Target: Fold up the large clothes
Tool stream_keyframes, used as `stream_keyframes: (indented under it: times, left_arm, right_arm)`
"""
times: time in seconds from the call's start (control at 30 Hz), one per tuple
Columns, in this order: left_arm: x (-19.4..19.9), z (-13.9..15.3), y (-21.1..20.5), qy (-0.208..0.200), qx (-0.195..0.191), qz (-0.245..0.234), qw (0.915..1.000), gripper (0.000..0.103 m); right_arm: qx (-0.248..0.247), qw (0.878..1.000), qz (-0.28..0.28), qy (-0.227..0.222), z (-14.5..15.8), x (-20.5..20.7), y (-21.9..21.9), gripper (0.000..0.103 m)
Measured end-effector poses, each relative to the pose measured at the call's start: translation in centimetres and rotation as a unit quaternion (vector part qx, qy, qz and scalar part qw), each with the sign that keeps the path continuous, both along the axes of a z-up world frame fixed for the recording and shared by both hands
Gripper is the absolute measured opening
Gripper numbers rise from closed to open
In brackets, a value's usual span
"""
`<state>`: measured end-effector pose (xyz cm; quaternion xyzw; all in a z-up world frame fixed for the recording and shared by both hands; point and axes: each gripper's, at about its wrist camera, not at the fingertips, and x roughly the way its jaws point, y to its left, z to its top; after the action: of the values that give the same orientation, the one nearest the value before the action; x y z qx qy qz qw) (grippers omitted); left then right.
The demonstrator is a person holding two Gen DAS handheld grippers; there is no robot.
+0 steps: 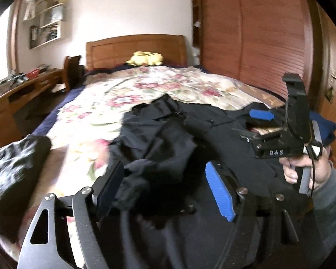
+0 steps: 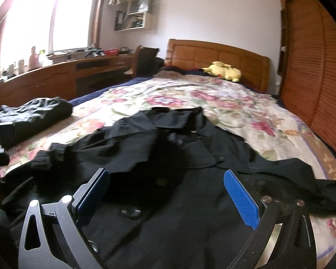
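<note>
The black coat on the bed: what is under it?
The coat lies on the floral bedcover, which shows all around it. The part beneath the coat is hidden.

The black coat (image 2: 168, 157) is matt woven cloth with ribbed knit cuffs and dull plastic buttons, lying on a soft floral cotton bedspread (image 2: 224, 103). The headboard (image 2: 219, 56) and slatted wardrobe doors (image 2: 313, 67) are smooth varnished wood. The right gripper (image 2: 165, 197) has matt black metal arms and textured blue rubbery pads (image 2: 242, 197).
</note>
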<state>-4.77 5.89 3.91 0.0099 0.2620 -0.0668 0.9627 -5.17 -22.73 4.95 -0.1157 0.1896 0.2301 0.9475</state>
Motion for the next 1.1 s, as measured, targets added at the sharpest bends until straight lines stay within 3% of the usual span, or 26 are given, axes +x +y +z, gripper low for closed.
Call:
stream_keyframes:
  times: [0.2, 0.6, 0.8, 1.03, 1.1]
  left_arm:
    - [-1.1, -0.7, 3.5, 0.003, 0.003, 0.045, 0.999, 0.077]
    - [-2.9, -2.5, 9.1, 0.012, 0.001, 0.103, 0.9946, 0.077]
    - [-3.8, -2.8, 10.8, 0.014, -0.002, 0.117, 0.9931, 0.077]
    - [-4.3, -3.6, 11.5, 0.021, -0.003, 0.123, 0.9921, 0.077]
    - [-4.4, -3.6, 11.3, 0.021, -0.004, 0.122, 0.9923, 0.077]
  right_arm:
    - [0.001, 0.998, 0.06, 0.02, -0.2, 0.3, 2.8, 0.089]
    - [-0.026, 0.983, 0.171, 0.06, -2.2, 1.1, 10.4, 0.084]
    - [-0.064, 0.975, 0.198, 0.076, -4.1, 2.4, 13.5, 0.066]
    - [-0.111, 0.965, 0.21, 0.111, -6.2, 4.4, 15.3, 0.064]
    - [-0.121, 0.964, 0.208, 0.113, -6.9, 4.8, 15.7, 0.058]
